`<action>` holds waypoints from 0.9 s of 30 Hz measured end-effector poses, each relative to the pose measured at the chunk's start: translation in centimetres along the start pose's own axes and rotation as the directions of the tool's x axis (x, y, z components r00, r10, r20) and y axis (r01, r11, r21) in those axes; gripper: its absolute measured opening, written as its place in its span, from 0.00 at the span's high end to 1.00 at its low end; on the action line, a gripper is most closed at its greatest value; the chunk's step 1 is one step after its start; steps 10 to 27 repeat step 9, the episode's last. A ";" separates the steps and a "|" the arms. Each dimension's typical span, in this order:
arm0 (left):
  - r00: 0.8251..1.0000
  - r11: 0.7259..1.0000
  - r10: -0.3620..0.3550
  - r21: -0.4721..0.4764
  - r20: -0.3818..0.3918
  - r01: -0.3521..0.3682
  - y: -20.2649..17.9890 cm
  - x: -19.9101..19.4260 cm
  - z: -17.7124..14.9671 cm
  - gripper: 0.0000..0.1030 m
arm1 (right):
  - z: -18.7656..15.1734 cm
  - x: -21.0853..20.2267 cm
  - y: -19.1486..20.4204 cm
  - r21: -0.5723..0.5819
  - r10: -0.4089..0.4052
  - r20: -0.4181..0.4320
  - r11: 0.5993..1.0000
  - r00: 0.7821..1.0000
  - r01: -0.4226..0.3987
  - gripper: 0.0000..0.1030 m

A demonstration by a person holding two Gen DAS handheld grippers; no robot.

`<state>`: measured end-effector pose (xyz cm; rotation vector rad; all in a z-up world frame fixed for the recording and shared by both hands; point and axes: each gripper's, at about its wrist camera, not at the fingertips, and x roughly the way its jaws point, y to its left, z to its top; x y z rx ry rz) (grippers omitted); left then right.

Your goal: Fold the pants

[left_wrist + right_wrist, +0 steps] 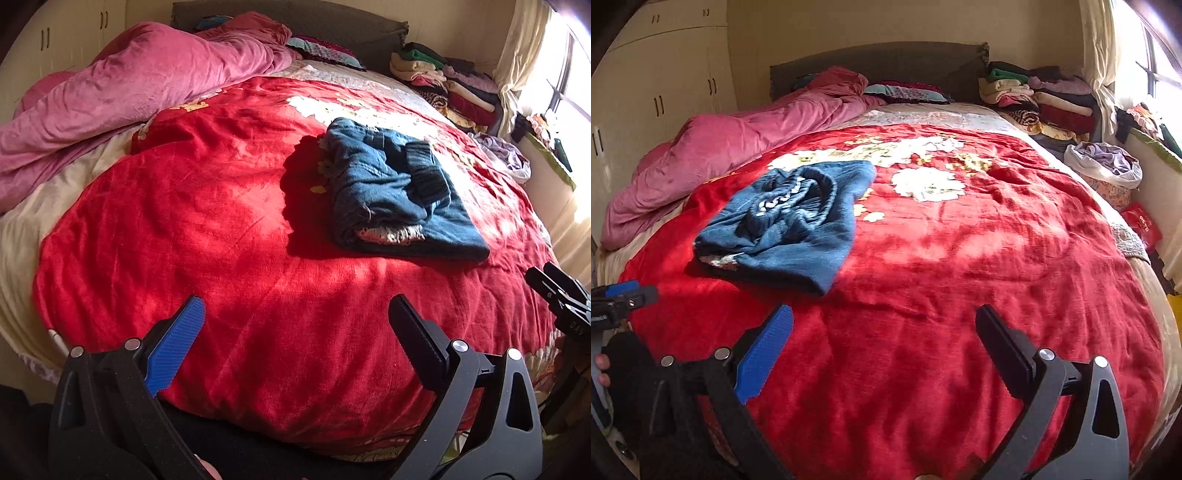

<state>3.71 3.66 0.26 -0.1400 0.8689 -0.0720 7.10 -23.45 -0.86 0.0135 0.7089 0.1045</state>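
Blue pants (pixel 391 192) lie folded in a compact bundle on the red blanket (pixel 221 229), right of centre in the left wrist view. In the right wrist view the pants (pixel 790 225) lie left of centre on the blanket (pixel 960 266). My left gripper (pixel 295 306) is open and empty, held back from the pants near the bed's front edge. My right gripper (pixel 884 315) is open and empty, to the right of the pants. Each gripper shows at the edge of the other's view: the right one (pixel 554 291), the left one (pixel 624 299).
A pink duvet (pixel 122 92) is bunched along the left side of the bed. Stacks of folded clothes (pixel 1041 99) sit at the head on the right. A white bag of laundry (pixel 1104 162) and a window sill are at the right edge.
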 end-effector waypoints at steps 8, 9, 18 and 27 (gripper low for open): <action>0.972 0.961 0.221 -0.154 -0.086 -0.232 11.2 5.9 7.8 0.09 | 4.3 3.1 -14.1 0.137 -0.215 -0.011 0.967 0.976 0.215 0.04; 0.966 0.954 0.239 -0.165 -0.096 -0.252 13.0 6.9 8.9 0.09 | 4.9 3.7 -16.6 0.158 -0.248 -0.022 0.956 0.969 0.248 0.04; 0.966 0.954 0.239 -0.165 -0.096 -0.252 13.0 6.9 8.9 0.09 | 4.9 3.7 -16.6 0.158 -0.248 -0.022 0.956 0.969 0.248 0.04; 0.966 0.954 0.239 -0.165 -0.096 -0.252 13.0 6.9 8.9 0.09 | 4.9 3.7 -16.6 0.158 -0.248 -0.022 0.956 0.969 0.248 0.04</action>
